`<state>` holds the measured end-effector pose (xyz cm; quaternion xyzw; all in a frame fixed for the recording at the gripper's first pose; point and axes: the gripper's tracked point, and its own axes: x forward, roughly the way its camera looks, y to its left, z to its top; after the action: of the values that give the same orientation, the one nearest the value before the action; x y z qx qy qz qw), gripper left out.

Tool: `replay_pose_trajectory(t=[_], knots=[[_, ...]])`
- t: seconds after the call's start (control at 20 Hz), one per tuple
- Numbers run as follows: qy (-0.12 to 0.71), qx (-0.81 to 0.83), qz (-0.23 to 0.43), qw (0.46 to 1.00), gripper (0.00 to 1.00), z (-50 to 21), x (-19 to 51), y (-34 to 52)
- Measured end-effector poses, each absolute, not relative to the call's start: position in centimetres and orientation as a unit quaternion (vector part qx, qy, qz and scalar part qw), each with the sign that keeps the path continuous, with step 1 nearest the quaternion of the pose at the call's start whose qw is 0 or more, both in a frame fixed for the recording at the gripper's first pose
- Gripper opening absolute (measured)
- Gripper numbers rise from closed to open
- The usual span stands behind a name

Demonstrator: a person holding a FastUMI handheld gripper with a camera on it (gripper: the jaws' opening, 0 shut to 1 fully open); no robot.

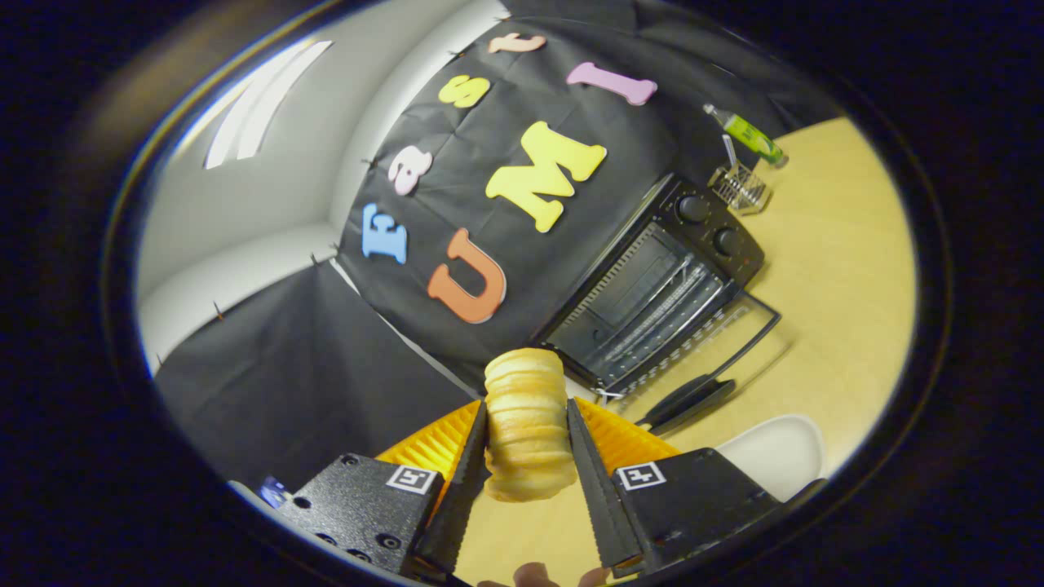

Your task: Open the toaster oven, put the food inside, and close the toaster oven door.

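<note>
Bread roll (528,424) clamped between both fingers (473,456), long axis pointing forward toward open toaster oven (652,285).

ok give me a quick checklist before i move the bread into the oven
1. Grip: gripper shut on the bread roll, both fingers pressing its sides: ok.
2. Toaster oven door folded down open: ok.
3. Rack inside free of other food: ok, as far as visible.
4. Path from roll to opening: nothing in the way; black tool lies lower on the table: ok.
5. Roll lined up with the opening: not ok, oven sits off to the side, view tilted.
6. Roll fits the opening: cannot tell.
</note>
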<state>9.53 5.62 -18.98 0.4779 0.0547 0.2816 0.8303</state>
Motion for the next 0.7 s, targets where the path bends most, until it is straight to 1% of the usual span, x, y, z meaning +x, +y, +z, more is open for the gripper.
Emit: replay_pose_trajectory(t=[0.1,0.4,0.6,0.7], knots=[[0.058,0.485,0.269,0.830,0.67,-19.1,11.3,5.3],[0.071,0.432,0.229,0.869,0.67,-20.4,19.0,5.6],[0.114,0.376,0.193,0.899,0.68,-24.7,25.2,4.7],[0.124,0.372,0.186,0.901,0.68,-26.0,27.9,4.6]])
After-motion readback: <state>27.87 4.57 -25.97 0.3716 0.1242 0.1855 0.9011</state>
